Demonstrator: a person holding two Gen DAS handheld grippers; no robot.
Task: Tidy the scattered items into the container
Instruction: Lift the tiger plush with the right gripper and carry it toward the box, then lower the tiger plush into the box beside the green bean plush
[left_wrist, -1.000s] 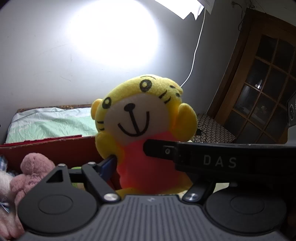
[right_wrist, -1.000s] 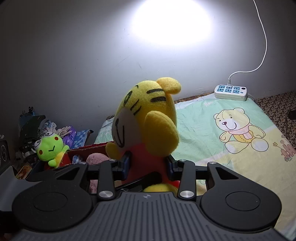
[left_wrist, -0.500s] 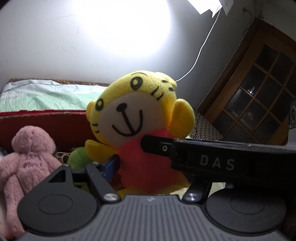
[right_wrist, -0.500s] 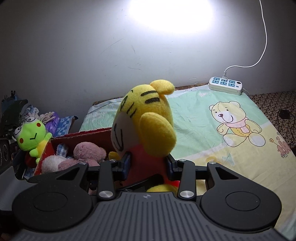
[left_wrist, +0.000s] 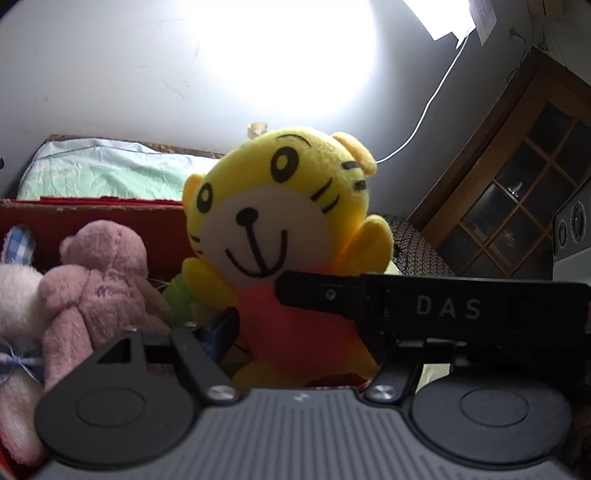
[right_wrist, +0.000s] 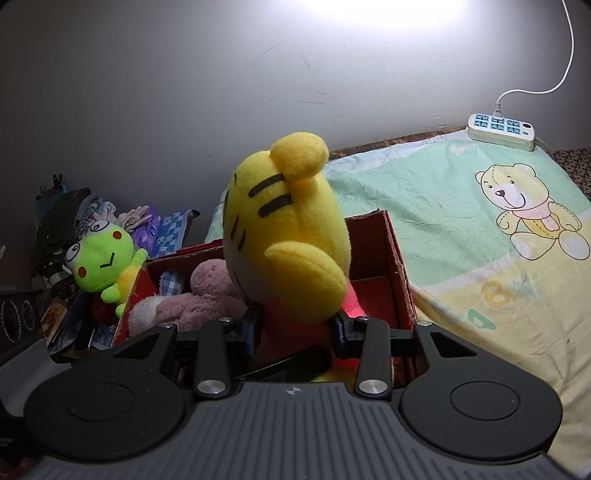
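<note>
Closest to us, our right gripper (right_wrist: 297, 328) is clamped on the red body of the yellow tiger plush (right_wrist: 291, 236), one blue pad pressed into each flank. We hold the toy upright over the open red cardboard box (right_wrist: 397, 266). Bare red floor shows behind the tiger toward the box's far right corner, while the left half is crowded by a pink bear (right_wrist: 207, 291) and a white rabbit with a checked ear (right_wrist: 142, 314). The box's right wall runs just beside the bed sheet (right_wrist: 443, 229), which lies open and flat out to the power strip (right_wrist: 500, 131) at the wall.

Our left gripper (left_wrist: 295, 332) meets the same toy (left_wrist: 280, 221) face-on. Its left blue finger (left_wrist: 221, 330) sits at the tiger's side; the other finger is hidden behind the right gripper's black arm (left_wrist: 432, 306), so we cannot tell whether it grips.

Only the right view shows the green frog plush (right_wrist: 105, 260) outside the box's left wall amid clutter. Only the left view shows the wooden glass-paned cabinet (left_wrist: 517, 192) off to the right.
</note>
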